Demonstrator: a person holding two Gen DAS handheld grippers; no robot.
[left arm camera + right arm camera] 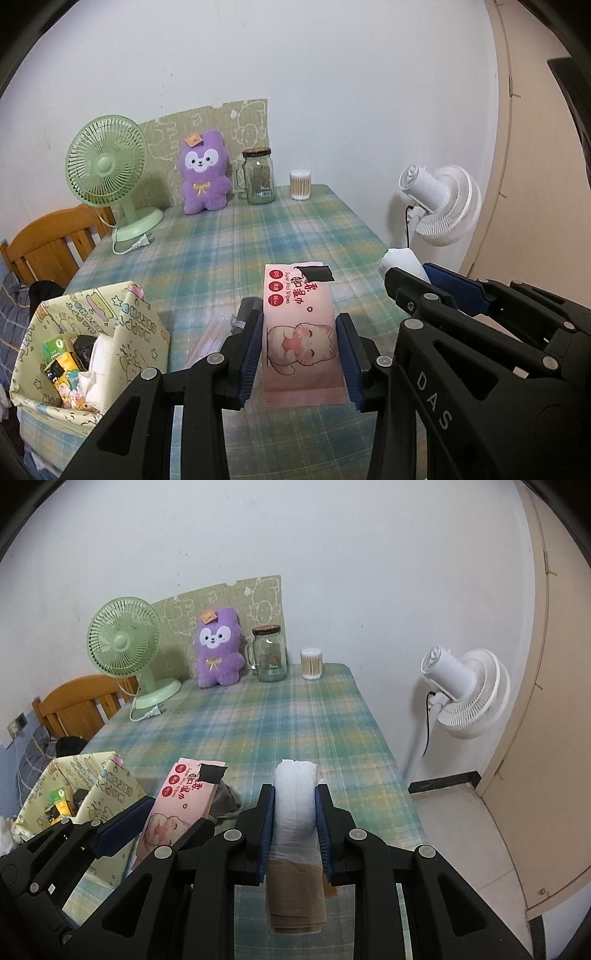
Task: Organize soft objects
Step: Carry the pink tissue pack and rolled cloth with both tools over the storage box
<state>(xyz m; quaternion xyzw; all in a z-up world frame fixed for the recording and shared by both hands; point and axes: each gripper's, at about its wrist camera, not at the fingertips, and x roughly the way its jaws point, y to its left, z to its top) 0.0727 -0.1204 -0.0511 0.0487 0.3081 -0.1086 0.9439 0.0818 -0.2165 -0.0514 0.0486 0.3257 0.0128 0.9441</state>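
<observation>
a flat pink wet-wipes pack printed with a cartoon cat (pixel 301 332) lay lengthwise between blue gripper pads, beside a rolled white plastic-wrapped bundle with a tan end (pixel 295 834) near the open patterned fabric box (pixel 136 332).

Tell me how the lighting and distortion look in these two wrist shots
Left wrist view: dim, bluish indoor light, soft shadows, fisheye bowing the door frame, dark vignette corners. Right wrist view: same flat light, no glare; the white fan curves near the edge, and everything stays fairly sharp.
</observation>
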